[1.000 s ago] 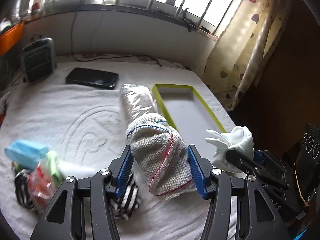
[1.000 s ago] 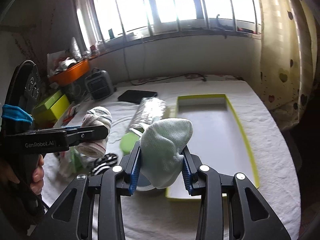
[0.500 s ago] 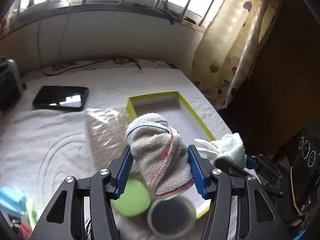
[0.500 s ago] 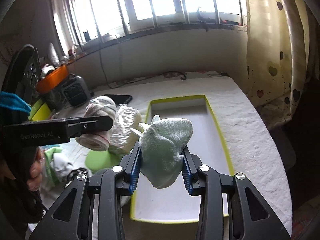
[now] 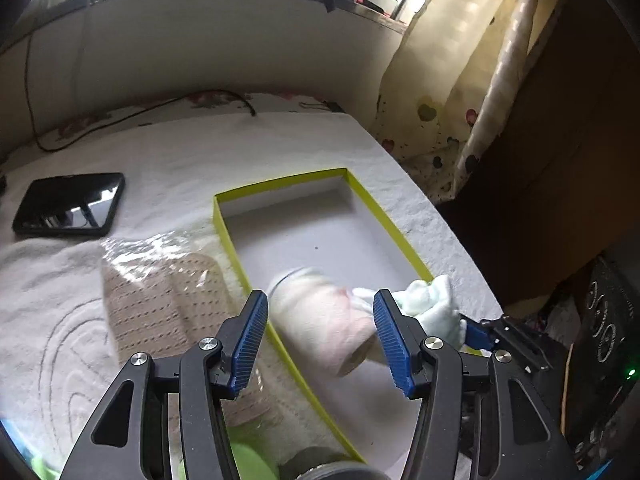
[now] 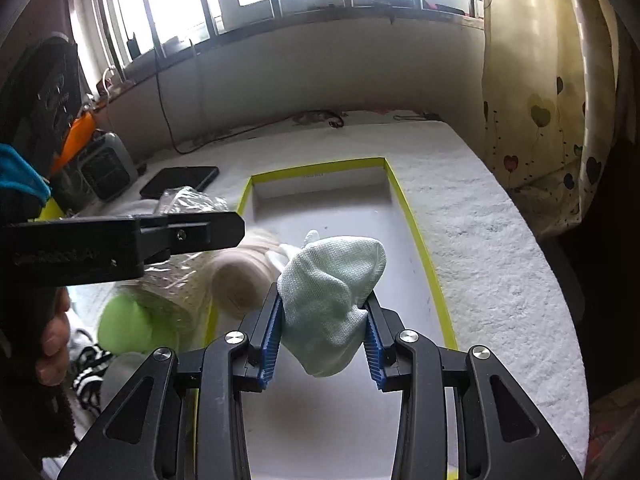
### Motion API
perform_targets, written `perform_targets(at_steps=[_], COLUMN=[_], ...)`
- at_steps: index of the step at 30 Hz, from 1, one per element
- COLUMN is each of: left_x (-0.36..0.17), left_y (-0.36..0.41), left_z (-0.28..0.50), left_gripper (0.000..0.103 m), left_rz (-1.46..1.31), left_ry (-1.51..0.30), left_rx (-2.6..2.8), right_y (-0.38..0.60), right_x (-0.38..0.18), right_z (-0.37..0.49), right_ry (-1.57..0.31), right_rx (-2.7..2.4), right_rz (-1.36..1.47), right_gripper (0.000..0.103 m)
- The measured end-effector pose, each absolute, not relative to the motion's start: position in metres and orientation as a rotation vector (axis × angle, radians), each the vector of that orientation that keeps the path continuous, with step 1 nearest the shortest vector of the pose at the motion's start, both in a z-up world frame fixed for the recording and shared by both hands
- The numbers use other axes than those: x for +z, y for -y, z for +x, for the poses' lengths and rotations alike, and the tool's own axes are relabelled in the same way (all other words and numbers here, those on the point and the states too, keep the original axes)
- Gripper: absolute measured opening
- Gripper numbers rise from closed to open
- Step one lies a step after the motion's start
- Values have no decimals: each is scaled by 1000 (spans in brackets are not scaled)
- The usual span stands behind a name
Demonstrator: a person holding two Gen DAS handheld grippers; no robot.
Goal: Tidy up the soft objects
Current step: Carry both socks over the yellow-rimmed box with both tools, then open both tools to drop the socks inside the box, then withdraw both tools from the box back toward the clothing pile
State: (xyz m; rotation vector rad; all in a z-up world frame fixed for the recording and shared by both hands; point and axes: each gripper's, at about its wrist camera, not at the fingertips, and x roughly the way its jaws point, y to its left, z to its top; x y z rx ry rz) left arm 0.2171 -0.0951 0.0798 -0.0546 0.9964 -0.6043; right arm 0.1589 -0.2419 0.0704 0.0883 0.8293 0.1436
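A shallow white box with a yellow-green rim [image 5: 362, 190] [image 6: 416, 232] lies on the white towel-covered table. My left gripper [image 5: 320, 338] is open; a rolled beige sock [image 5: 324, 326] [image 6: 240, 276], blurred, is below its fingers over the box's left part. My right gripper [image 6: 324, 334] is shut on a pale mint rolled sock [image 6: 332, 292], held above the box; it also shows in the left wrist view [image 5: 430, 306].
A plastic-wrapped beige cloth [image 5: 160, 284] lies left of the box. A black phone [image 5: 68, 204] lies further left. A green lid [image 6: 124, 326] and a striped sock [image 6: 90, 364] are at the near left. A small heater [image 6: 106, 166] stands behind. A curtain [image 6: 540, 80] hangs right.
My left gripper moved right over the box and opened, letting go of the beige sock, which drops blurred. My right gripper carried the mint sock forward over the box.
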Motion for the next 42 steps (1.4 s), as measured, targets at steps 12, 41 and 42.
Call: perform_targets(at_steps=[12,41,42], left_x=[68,95,95], left_y=[99,37,36], left_z=[228,180,178], left_gripper=[54,54,54], left_rz=[-53,-118,-118], left_ry=[-1025,-954,-955], left_rx=[-603,-516,-515], right_y=[241,236,233], right_x=[55,57,54], right_z=[171,117,117], right_ry=[-862,-840,-857], right_rx=[108,88,92], right_rz=[66,83,71], right_gripper=[41,73,73])
